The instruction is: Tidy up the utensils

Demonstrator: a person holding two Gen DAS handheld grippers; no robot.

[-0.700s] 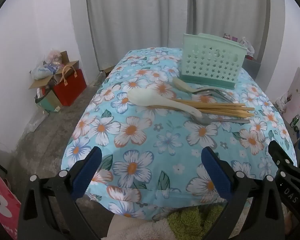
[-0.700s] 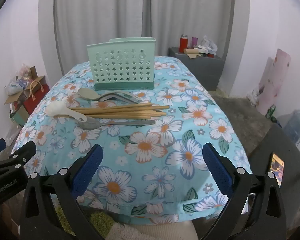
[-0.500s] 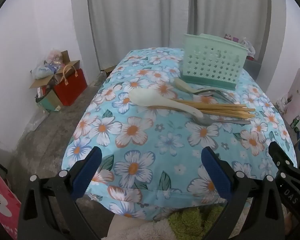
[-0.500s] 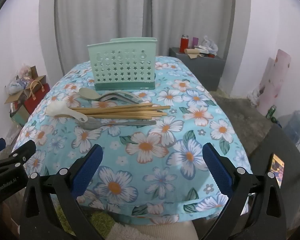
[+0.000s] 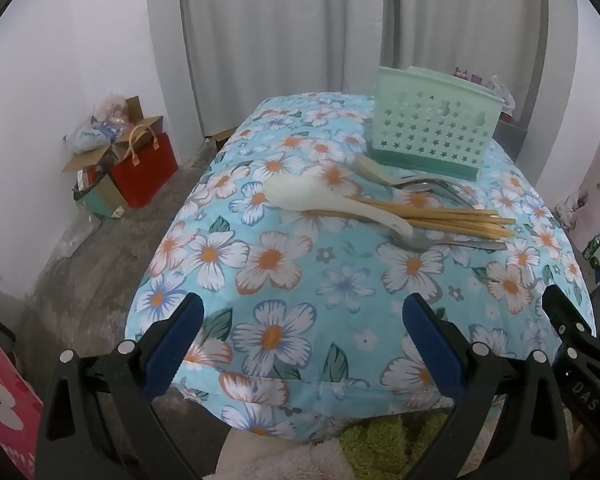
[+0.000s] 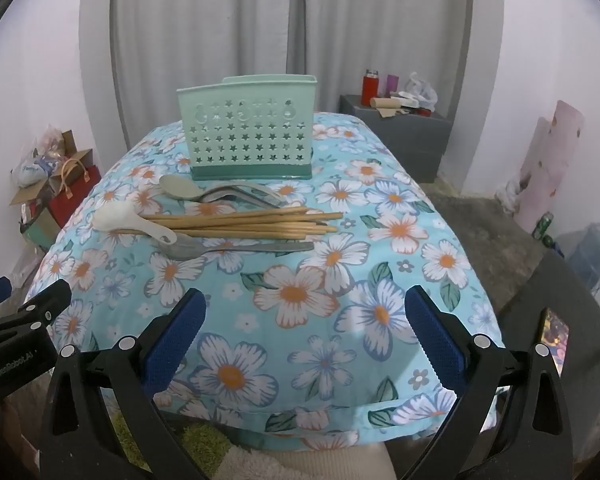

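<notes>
With both grippers' jaws spread wide and empty, grabbing the white plastic spoon lying across the loose wooden chopsticks could scatter them over the soft floral-clothed table.

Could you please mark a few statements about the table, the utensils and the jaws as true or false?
1. The green holder stands upright behind the utensils. True.
2. The chopsticks stand inside the holder. False: they lie in a bundle on the cloth.
3. The white spoon lies at the left end of the chopsticks, its handle across them. True.
4. The right gripper is shut on a metal spoon. False: its jaws are wide open and empty; the spoon lies on the cloth.
5. The left gripper is open and empty. True.
</notes>
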